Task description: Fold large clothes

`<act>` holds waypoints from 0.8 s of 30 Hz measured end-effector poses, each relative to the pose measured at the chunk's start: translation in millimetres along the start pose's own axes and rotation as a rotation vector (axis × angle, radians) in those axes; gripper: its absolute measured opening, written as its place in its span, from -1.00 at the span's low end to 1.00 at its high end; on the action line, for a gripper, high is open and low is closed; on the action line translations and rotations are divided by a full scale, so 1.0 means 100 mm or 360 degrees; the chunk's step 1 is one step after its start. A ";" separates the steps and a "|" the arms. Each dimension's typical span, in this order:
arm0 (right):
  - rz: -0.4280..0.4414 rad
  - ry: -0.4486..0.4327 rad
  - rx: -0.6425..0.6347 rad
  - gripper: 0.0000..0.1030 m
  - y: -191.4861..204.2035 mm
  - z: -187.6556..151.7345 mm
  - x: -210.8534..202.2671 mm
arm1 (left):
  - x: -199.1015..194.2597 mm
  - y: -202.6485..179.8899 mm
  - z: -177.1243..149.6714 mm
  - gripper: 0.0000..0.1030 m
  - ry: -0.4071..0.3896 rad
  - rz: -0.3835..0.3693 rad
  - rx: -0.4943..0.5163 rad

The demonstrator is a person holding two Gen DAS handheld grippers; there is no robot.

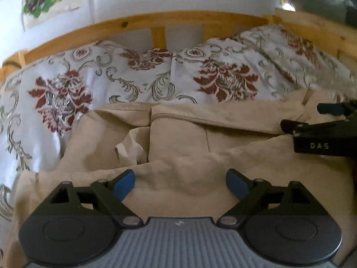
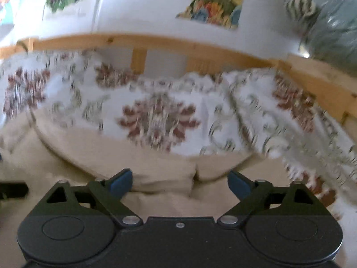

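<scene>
On the flowery bedspread [image 1: 55, 84] lies the big tan garment [image 1: 178, 134], partly folded, and above it the left gripper [image 1: 180, 184] and the right gripper [image 2: 180, 182] both have fingers wide apart, holding nothing, so I think each must next pinch an edge.

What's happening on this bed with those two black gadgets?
A person is folding a large beige garment on a bed with a floral cover, using a hand-held tool in each hand. Both tools are open and hold nothing right now. The left tool hangs just above a rumpled part of the cloth. The right tool is at the garment's far edge, and its view is blurred. The garment looks partly folded, with layers overlapping.
</scene>
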State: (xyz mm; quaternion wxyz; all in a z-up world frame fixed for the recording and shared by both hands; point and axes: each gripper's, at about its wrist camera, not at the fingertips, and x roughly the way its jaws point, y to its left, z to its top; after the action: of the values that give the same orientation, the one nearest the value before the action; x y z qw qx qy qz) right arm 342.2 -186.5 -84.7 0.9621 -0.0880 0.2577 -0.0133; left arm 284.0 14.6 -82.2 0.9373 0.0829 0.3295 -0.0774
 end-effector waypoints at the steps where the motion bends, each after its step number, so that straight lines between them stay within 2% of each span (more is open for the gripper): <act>1: -0.0012 0.0018 -0.0015 0.77 0.03 -0.06 0.05 | 0.02 -0.02 -0.02 0.83 -0.0009 0.0015 0.0018; 3: -0.0042 0.0049 -0.0051 0.79 0.09 -0.09 0.12 | 0.05 -0.02 -0.05 0.89 -0.0025 0.0013 0.0014; 5: -0.0036 0.0059 -0.0067 0.81 0.12 -0.09 0.13 | 0.09 0.05 -0.05 0.95 -0.0022 -0.0057 -0.0044; 7: 0.0076 0.0031 0.0000 0.78 0.03 -0.09 0.06 | 0.06 0.13 -0.05 0.96 -0.0029 -0.0119 -0.0117; 8: 0.0125 -0.0021 0.0063 0.78 -0.05 -0.07 -0.05 | 0.00 0.17 -0.04 0.96 -0.0033 -0.0128 -0.0155; 10: 0.0074 -0.0095 0.0137 0.81 -0.15 -0.05 -0.33 | -0.17 0.24 -0.03 0.96 -0.0055 -0.0107 -0.0271; 13: 0.0007 -0.0168 0.0094 0.96 -0.13 -0.09 -0.77 | -0.43 0.29 -0.14 0.99 -0.0142 -0.0175 -0.0433; 14: -0.0004 -0.0191 0.0064 0.98 -0.09 -0.14 -0.89 | -0.49 0.27 -0.21 0.99 -0.0150 -0.0158 -0.0451; 16: -0.0017 -0.0219 -0.0001 0.98 -0.01 -0.25 -1.05 | -0.50 0.17 -0.30 0.98 -0.0130 -0.0068 -0.0395; 18: -0.0045 -0.0194 -0.0082 0.98 0.11 -0.39 -1.08 | -0.43 0.04 -0.38 0.98 -0.0102 0.0067 -0.0230; 19: -0.0061 -0.0165 -0.0120 0.98 0.15 -0.47 -1.04 | -0.41 0.00 -0.40 0.98 -0.0109 0.0092 -0.0178; 22: -0.0070 -0.0133 -0.0130 0.98 0.21 -0.69 -0.89 | -0.37 -0.01 -0.38 0.98 -0.0087 0.0089 -0.0175; 24: -0.0043 -0.0058 -0.0091 0.98 0.17 -0.72 -0.79 | -0.35 0.02 -0.37 0.98 -0.0061 0.0066 -0.0186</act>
State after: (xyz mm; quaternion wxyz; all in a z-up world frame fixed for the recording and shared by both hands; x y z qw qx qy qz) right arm 237.4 -175.4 -110.0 0.9635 -0.1193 0.2392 -0.0173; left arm 235.2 26.9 -88.2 0.9482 0.0335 0.3135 -0.0400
